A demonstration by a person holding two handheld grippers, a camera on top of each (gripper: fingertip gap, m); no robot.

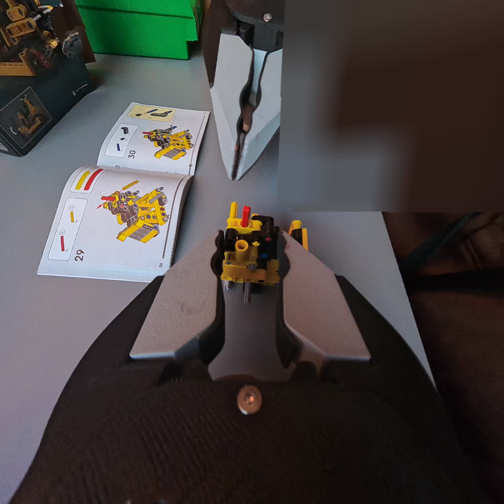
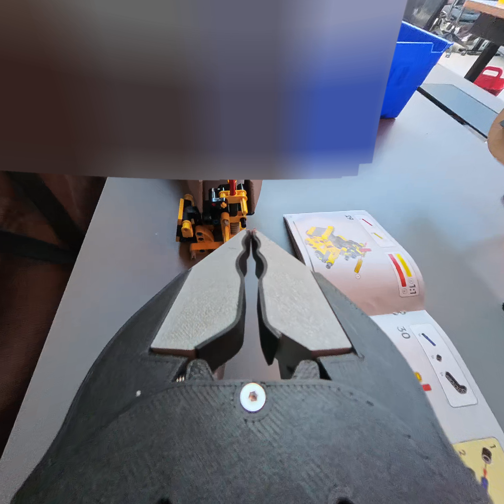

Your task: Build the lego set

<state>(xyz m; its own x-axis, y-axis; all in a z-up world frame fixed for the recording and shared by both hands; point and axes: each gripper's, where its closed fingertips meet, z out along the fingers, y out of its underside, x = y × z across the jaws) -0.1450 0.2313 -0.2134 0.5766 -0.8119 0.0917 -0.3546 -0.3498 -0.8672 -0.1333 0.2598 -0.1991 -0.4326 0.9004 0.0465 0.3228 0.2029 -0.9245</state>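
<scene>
A yellow and black lego model stands on the grey table near its edge. A red axle sticks up from its far end. My left gripper is shut on the model, one finger on each side. The model also shows in the right wrist view, with the left gripper's fingers beside it. My right gripper is shut, with its tips just in front of the model. In the left wrist view it hangs tips down, above and beyond the model. I cannot tell whether it holds a small piece.
An open instruction booklet lies left of the model and also shows in the right wrist view. The lego box and a green box stand at the back. A blue bin stands farther off. The table edge runs close to the model. The left gripper's tips are roughly 4 cm from the right gripper's.
</scene>
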